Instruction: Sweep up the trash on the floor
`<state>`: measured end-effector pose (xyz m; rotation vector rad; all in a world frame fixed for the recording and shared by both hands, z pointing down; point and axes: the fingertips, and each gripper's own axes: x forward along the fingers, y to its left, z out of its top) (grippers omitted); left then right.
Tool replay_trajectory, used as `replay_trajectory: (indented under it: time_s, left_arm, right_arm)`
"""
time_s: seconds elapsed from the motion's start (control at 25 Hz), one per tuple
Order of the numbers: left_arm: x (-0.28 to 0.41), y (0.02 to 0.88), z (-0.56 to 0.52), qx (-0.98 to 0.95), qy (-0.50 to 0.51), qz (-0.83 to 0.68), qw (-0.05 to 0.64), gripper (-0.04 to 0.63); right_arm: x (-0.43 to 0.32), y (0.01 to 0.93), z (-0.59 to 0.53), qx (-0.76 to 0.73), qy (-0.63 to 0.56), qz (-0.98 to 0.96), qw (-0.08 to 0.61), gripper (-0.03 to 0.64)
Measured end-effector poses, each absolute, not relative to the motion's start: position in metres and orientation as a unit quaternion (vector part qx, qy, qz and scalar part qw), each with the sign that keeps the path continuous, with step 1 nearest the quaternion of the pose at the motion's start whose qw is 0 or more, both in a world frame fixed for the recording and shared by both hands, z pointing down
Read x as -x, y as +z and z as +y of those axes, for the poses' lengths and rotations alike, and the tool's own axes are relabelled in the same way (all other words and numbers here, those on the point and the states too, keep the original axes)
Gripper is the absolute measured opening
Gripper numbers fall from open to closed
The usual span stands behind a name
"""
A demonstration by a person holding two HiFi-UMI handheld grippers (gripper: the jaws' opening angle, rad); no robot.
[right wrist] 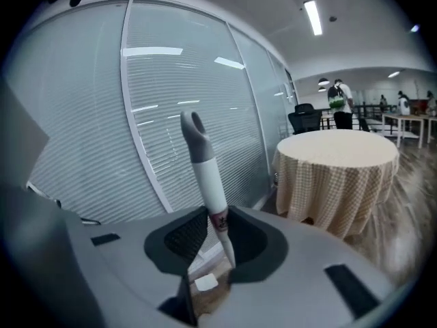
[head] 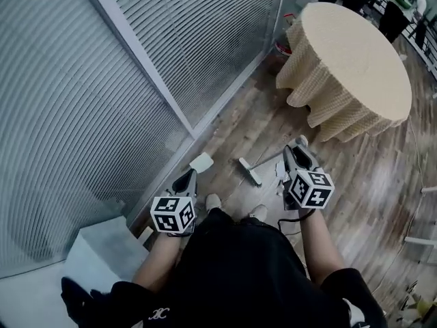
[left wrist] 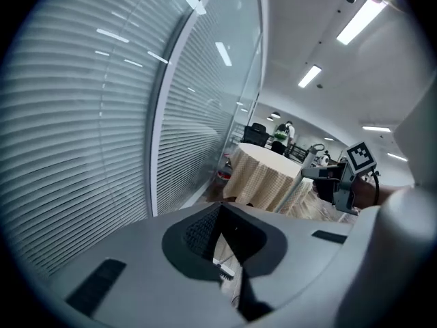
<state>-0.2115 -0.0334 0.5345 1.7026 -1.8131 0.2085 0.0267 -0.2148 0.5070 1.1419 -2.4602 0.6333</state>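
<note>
The broom handle (right wrist: 205,176) is being clamped by the right gripper (right wrist: 216,239) alone; the left gripper (left wrist: 224,249) is being held narrow, empty. Twisting near the paper scrap (head: 201,161) is being risked.

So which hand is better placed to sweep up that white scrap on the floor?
Right. The right gripper is shut on the white plastic broom handle, and the brush head sits beside the white flat scrap. The left gripper holds nothing.
</note>
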Motion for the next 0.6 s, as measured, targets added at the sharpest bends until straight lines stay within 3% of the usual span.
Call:
replay_trajectory:
  time_s: [0.36, 0.6]
  left_arm:
    - [0.292, 0.542, 0.011, -0.605, 0.062, -0.725, 0.323, -0.003]
    - [0.336, 0.541, 0.031, -0.602, 0.08, -0.725, 0.325, -0.003]
  right_arm:
    - [0.112, 0.534, -0.19, -0.353, 0.313, -0.868, 0.154, 0.101]
    - [0.143, 0.609, -0.209, -0.432, 0.442, -0.776, 0.124, 0.104]
